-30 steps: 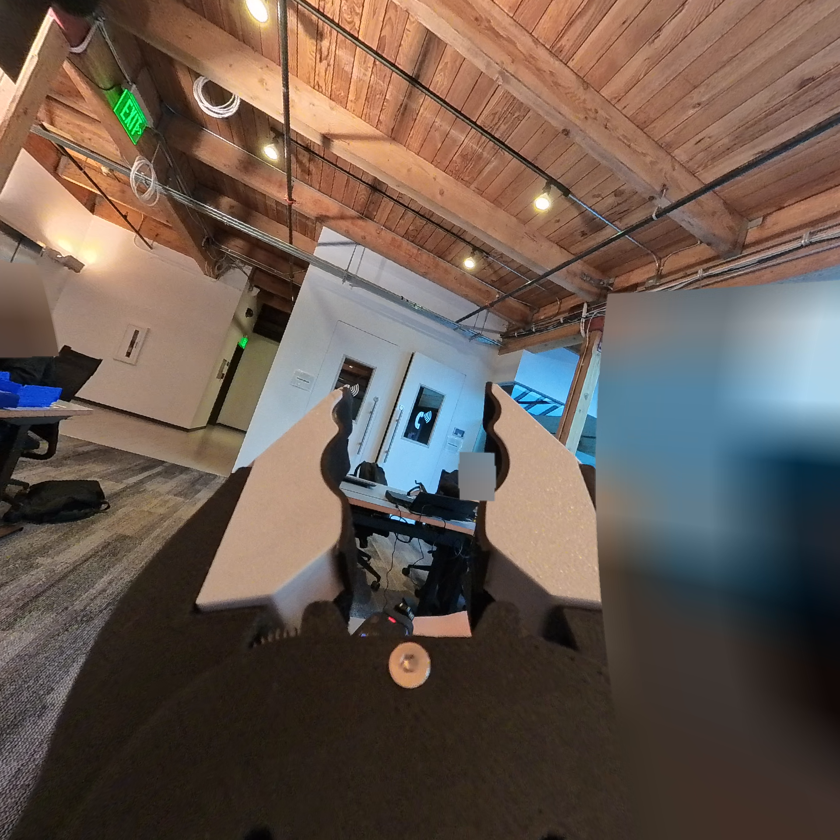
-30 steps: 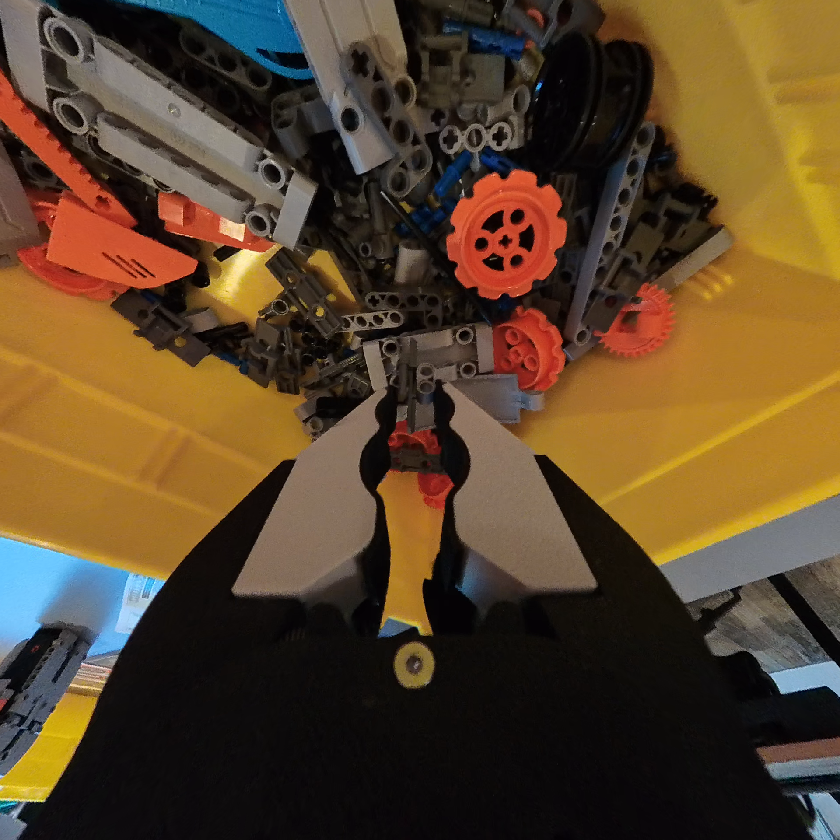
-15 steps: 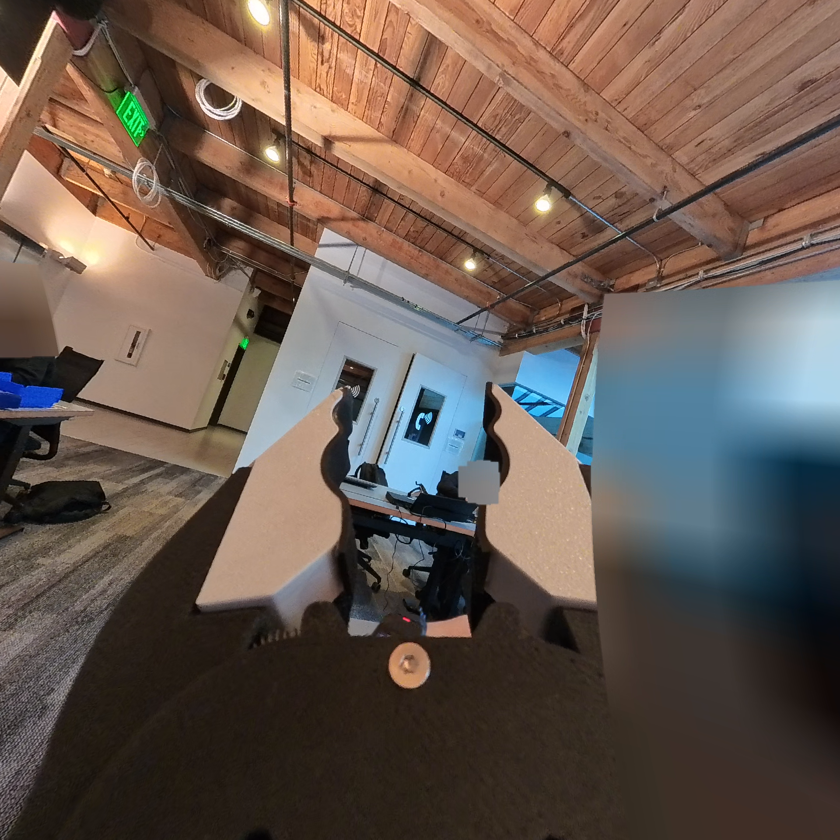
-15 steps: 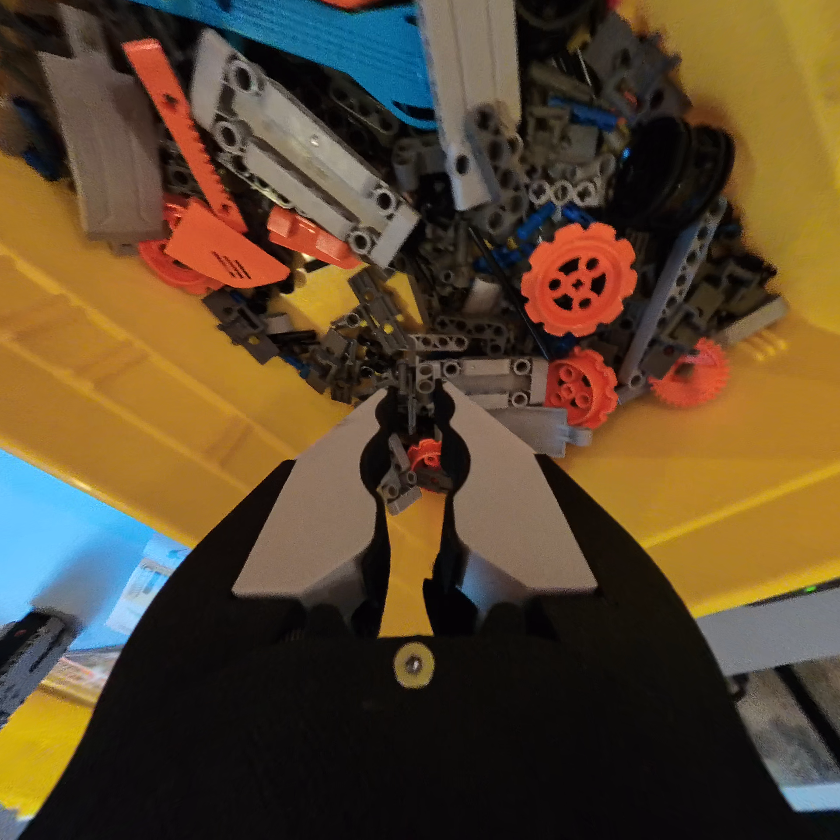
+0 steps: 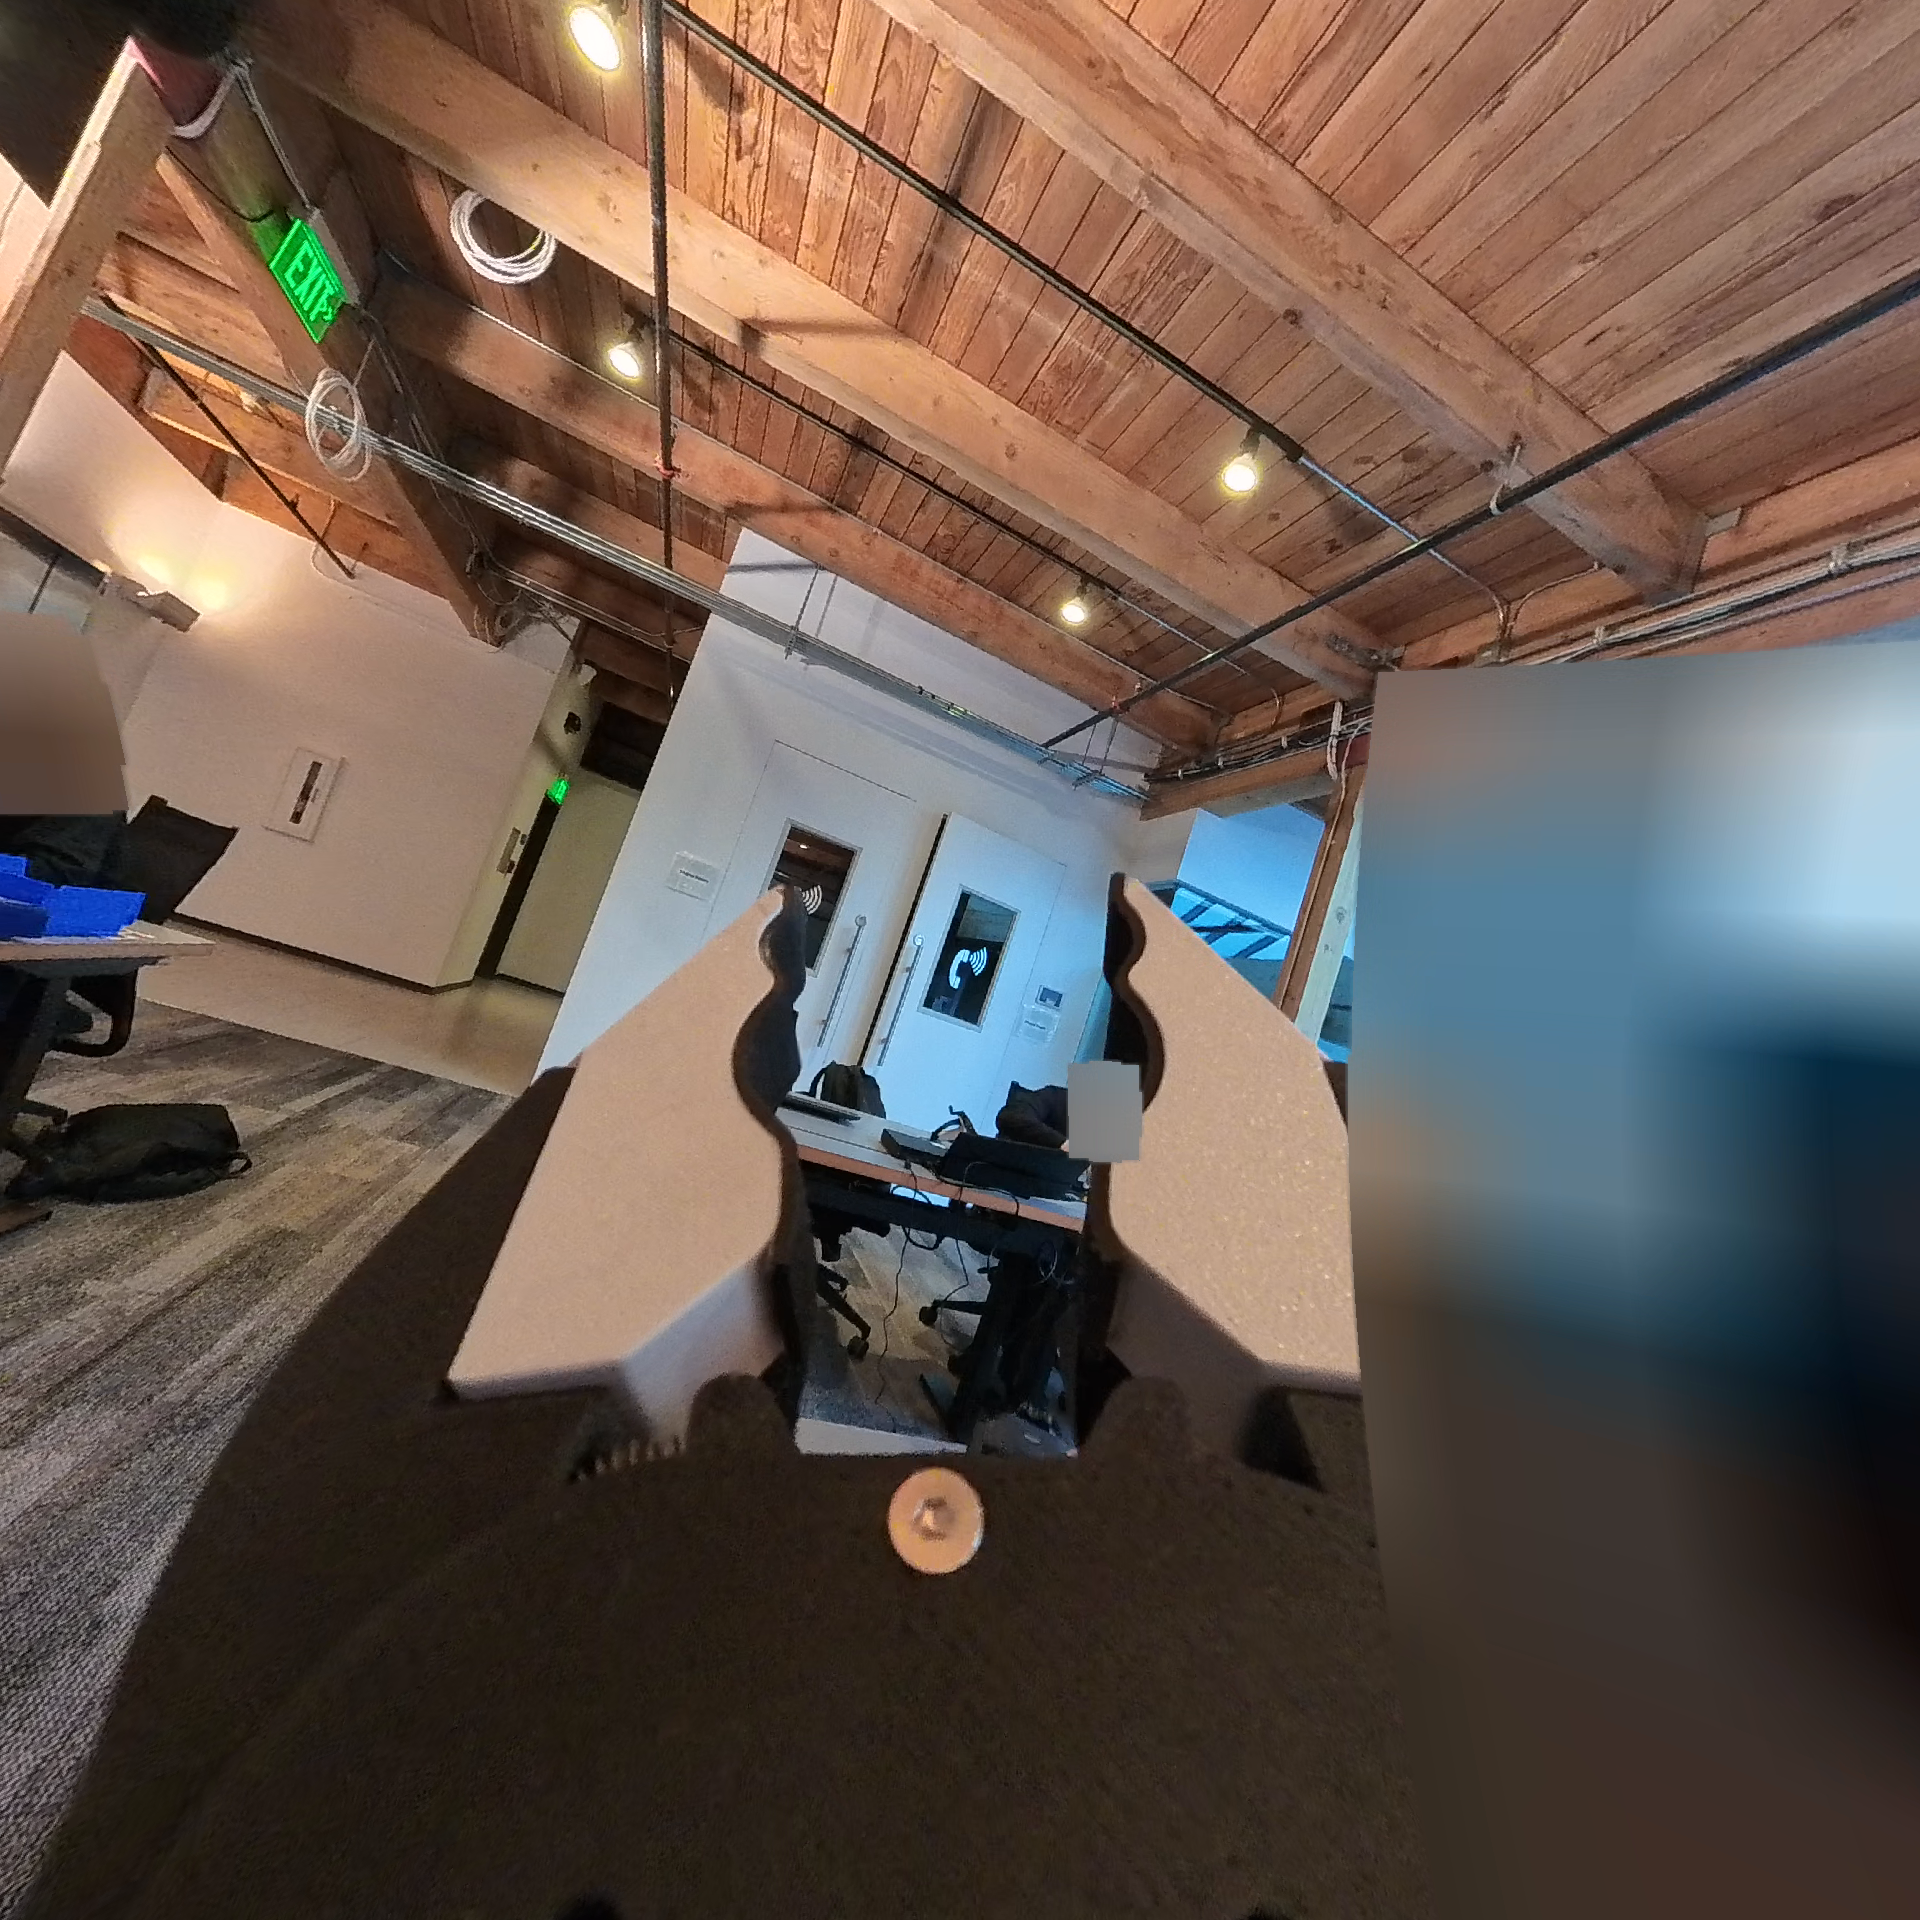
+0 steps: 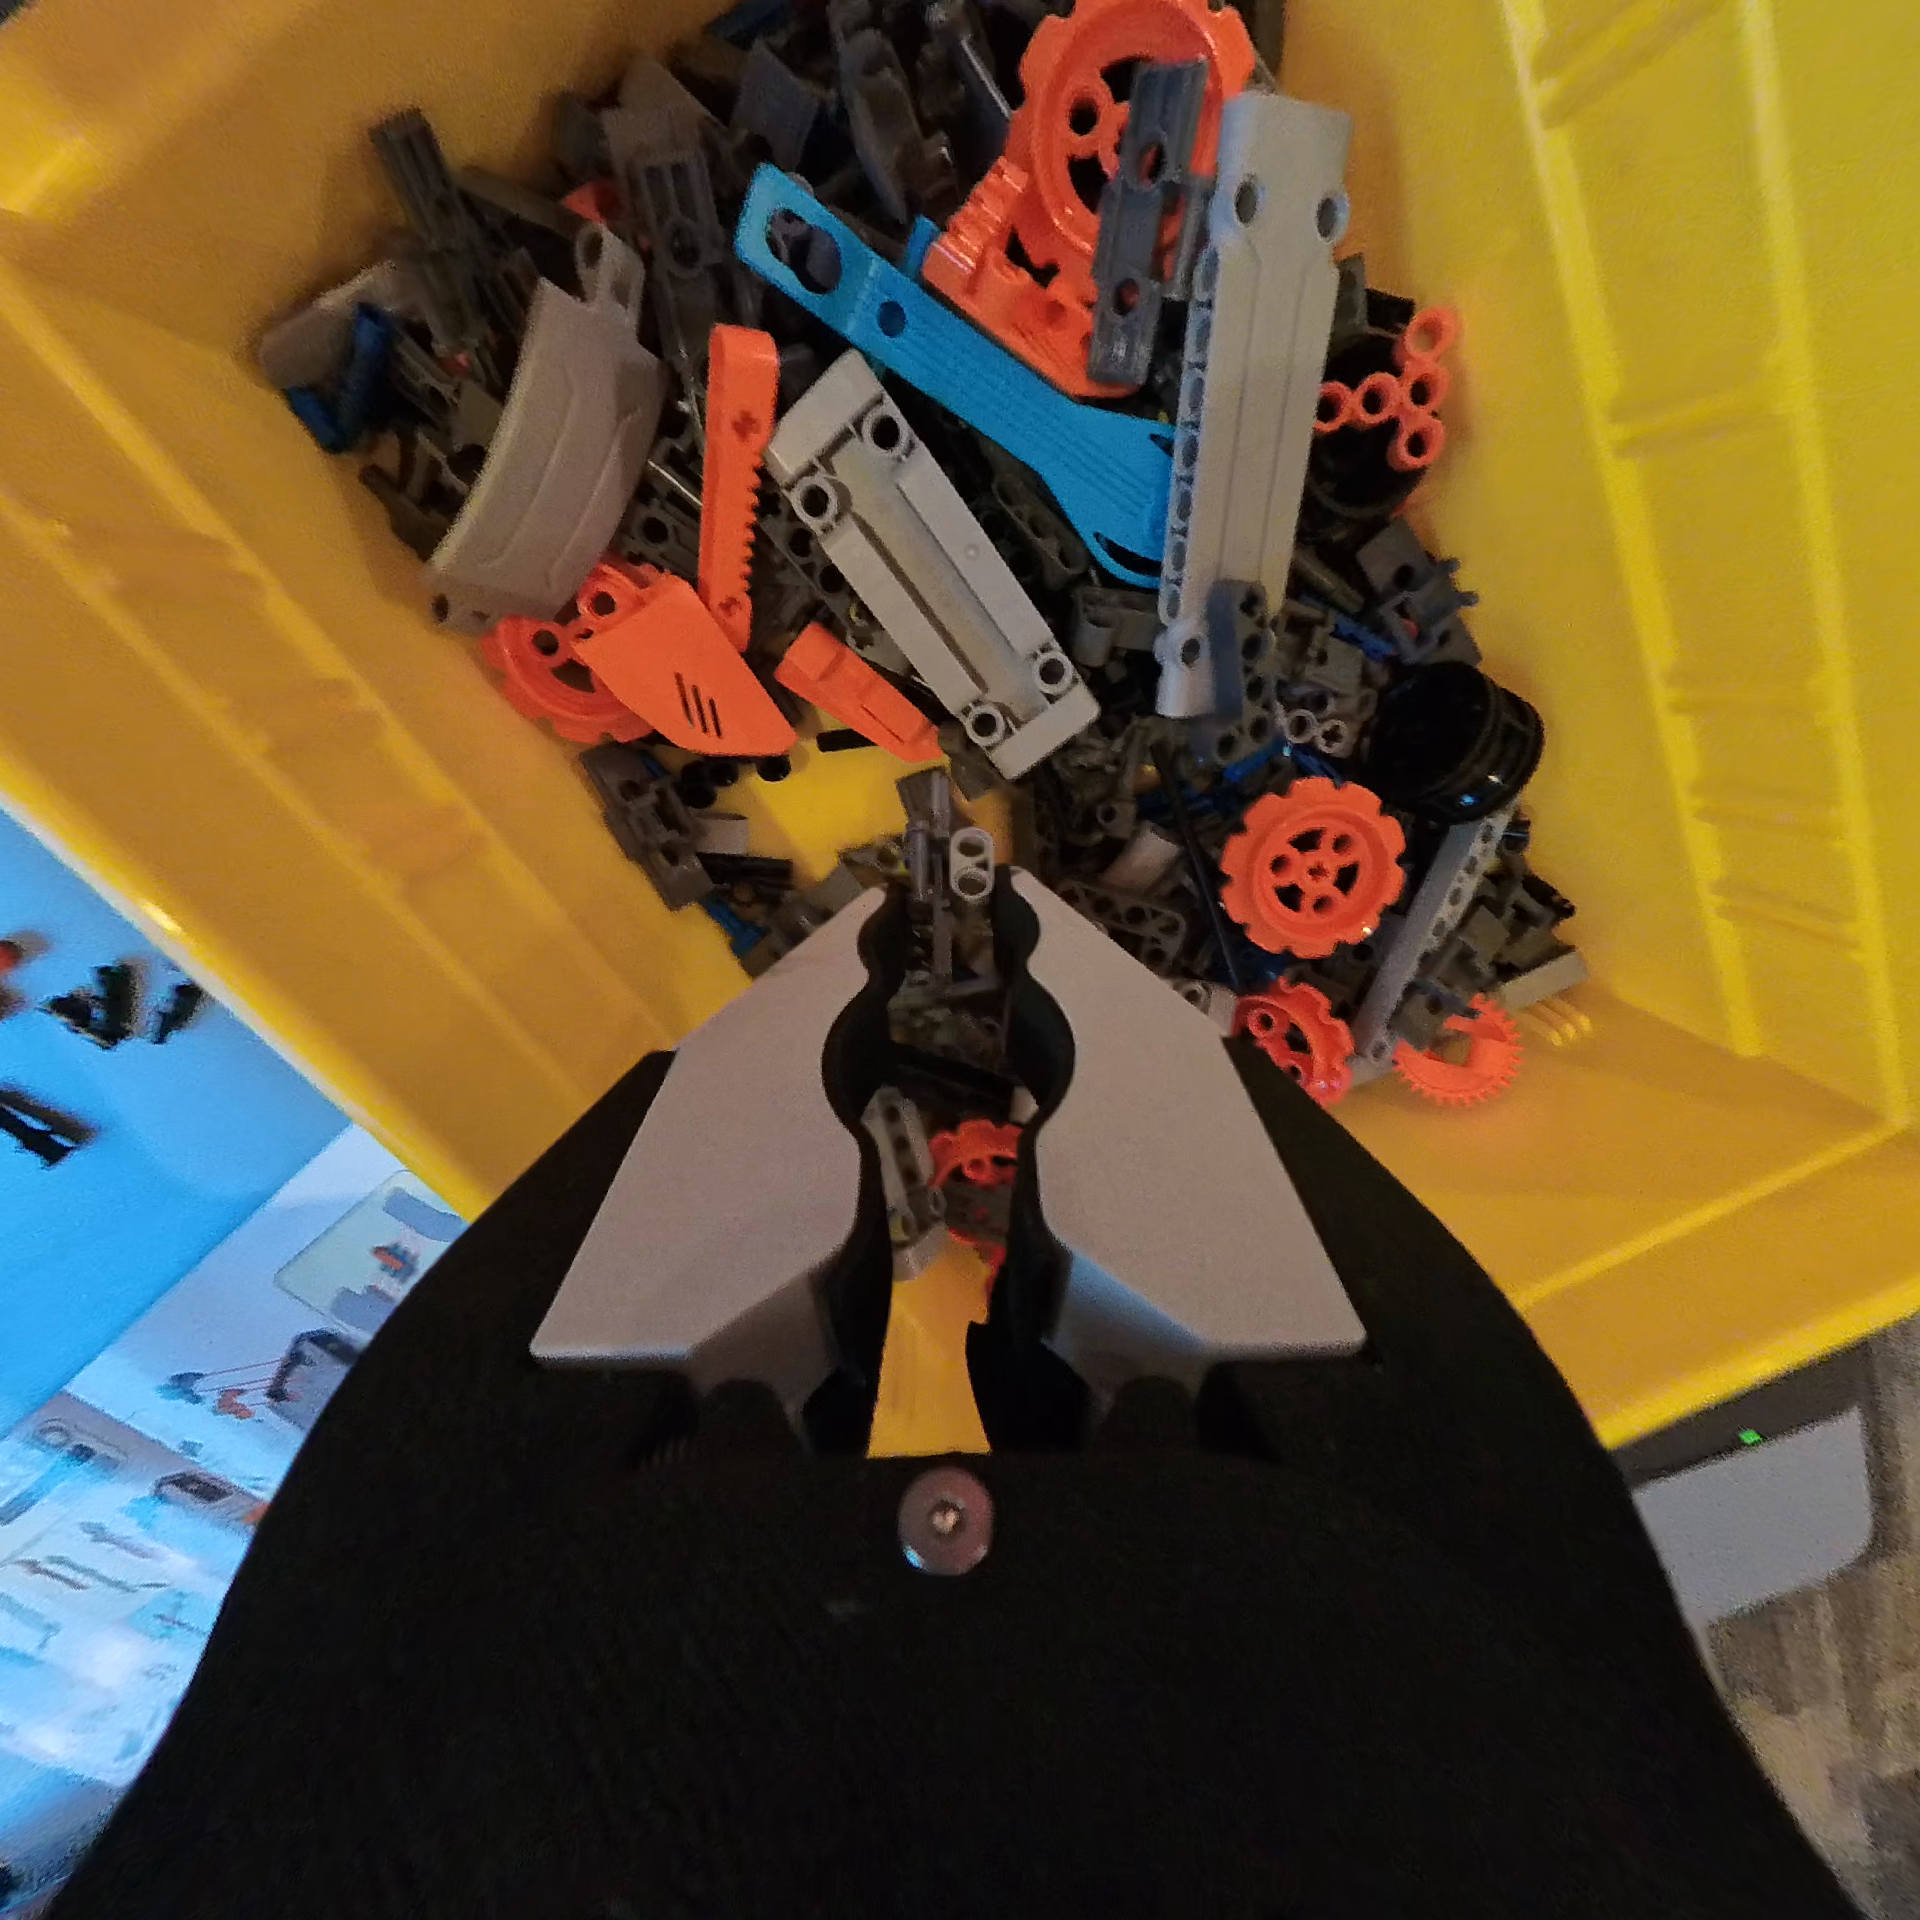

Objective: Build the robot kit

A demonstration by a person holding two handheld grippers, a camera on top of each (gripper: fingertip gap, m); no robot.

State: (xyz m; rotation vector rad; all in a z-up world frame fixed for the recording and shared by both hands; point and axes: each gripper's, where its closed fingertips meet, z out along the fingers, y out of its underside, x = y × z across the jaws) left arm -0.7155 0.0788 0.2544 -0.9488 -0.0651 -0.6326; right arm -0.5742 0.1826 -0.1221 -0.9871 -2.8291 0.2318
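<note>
While the right tongs (image 6: 948,894) are pinching a small grey plastic building-toy assembly with pin holes (image 6: 940,862) at their tips, it is sticking out above a yellow plastic bin (image 6: 312,810) heaped with grey, orange and blue toy parts, among them an orange toothed wheel (image 6: 1311,868) and a long blue plastic strip (image 6: 956,364). Only the left wrist view is showing the left tongs (image 5: 948,914), spread and gripping nothing, pointing toward a wood-beamed ceiling (image 5: 1143,260) and a distant office tabletop (image 5: 935,1179).

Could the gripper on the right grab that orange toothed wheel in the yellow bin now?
Probably not yet: the right gripper is already shut on a small grey pin piece. The orange toothed wheel lies uncovered atop the pile in the yellow plastic bin.
</note>
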